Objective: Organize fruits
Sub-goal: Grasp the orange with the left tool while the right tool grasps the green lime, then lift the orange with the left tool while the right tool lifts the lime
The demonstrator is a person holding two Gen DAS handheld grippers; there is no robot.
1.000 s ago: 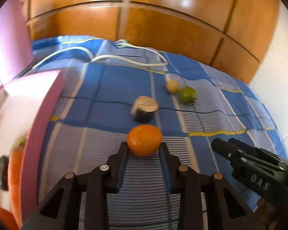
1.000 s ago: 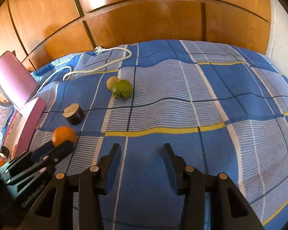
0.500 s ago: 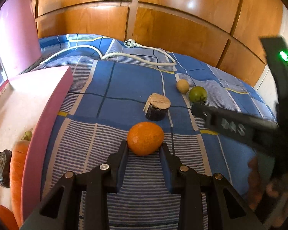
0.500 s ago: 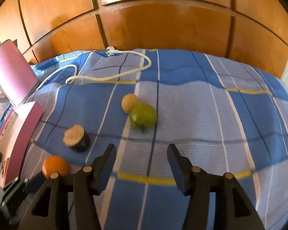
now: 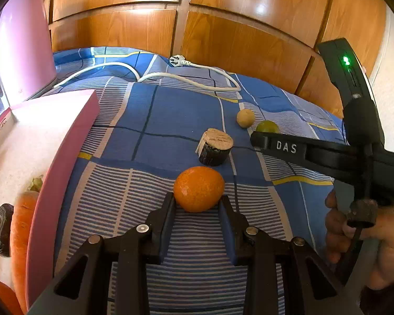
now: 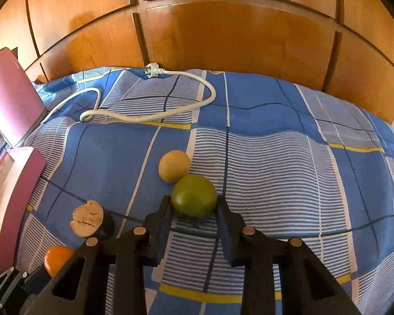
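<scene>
On bed, left to right:
Box (image 5: 65,141): pink, far left; carrots inside.
Left claw (image 5: 197,204): jaws pinching orange (image 5: 198,191) at its sides, fruit low over cover; box lies to its left, this hand nearer.
Stump (image 5: 216,149): just past orange.
Right claw (image 6: 193,206): jaws flank green fruit (image 6: 193,195), apparently touching; firm grip unclear. Fruit dead ahead, round, no long axis.
Tan ball (image 6: 174,166): touching green fruit, behind-left.
Next, likely: orange goes leftward to box.

Both wrist views look forward, low over the bedspread (image 5: 170,110) — sharing the orange (image 5: 198,189), left camera nearer.
</scene>
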